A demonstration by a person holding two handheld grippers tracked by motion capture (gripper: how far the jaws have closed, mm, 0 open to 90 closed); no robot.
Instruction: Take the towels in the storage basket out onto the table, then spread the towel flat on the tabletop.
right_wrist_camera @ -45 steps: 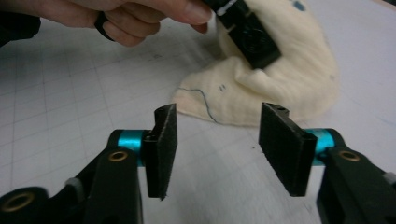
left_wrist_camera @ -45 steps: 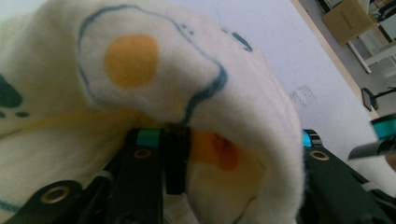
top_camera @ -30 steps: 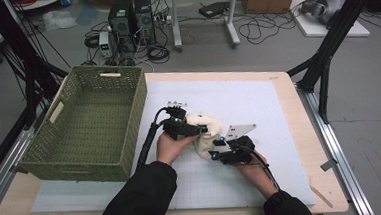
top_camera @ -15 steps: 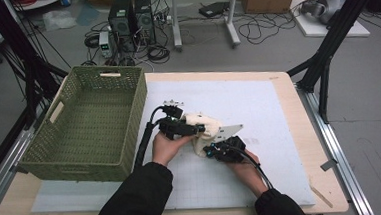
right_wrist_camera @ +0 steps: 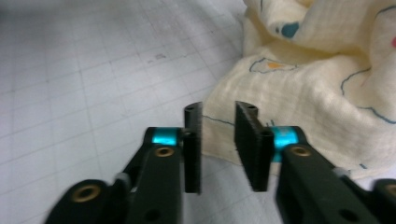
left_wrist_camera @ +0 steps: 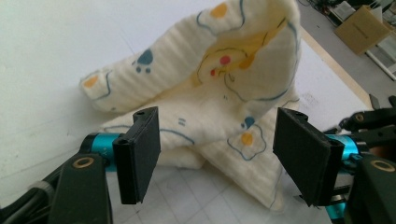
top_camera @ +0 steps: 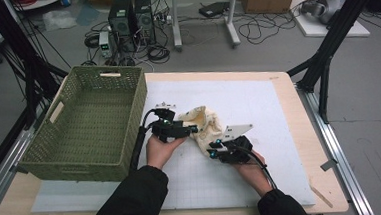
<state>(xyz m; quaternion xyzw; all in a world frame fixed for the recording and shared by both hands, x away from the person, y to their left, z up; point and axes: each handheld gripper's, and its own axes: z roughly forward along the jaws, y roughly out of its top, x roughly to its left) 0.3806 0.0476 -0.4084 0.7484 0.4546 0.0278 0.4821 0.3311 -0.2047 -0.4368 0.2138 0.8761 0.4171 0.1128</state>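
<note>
A cream cloth [top_camera: 207, 125] printed with small coloured animals lies crumpled on the white mat [top_camera: 258, 103]. My left gripper [top_camera: 194, 130] is at the cloth's left side. In the left gripper view its jaws [left_wrist_camera: 215, 154] stand wide open, with the raised fold of cloth [left_wrist_camera: 210, 93] just beyond them and nothing pressed between the pads. My right gripper [top_camera: 213, 153] is at the cloth's near corner. Its jaws [right_wrist_camera: 217, 140] have just been opening and now show a narrow gap. The cloth's edge [right_wrist_camera: 303, 93] lies right at that gap, and the pads are not pressing on it.
A green woven basket [top_camera: 82, 166] stands on the left part of the wooden table [top_camera: 298, 96], close to my left forearm. Black frame struts rise at the table's right and left. Cables and computers lie on the floor beyond the far edge.
The right gripper has edged slightly left toward the cloth's near corner. The left hand and the cloth stay about where they were.
</note>
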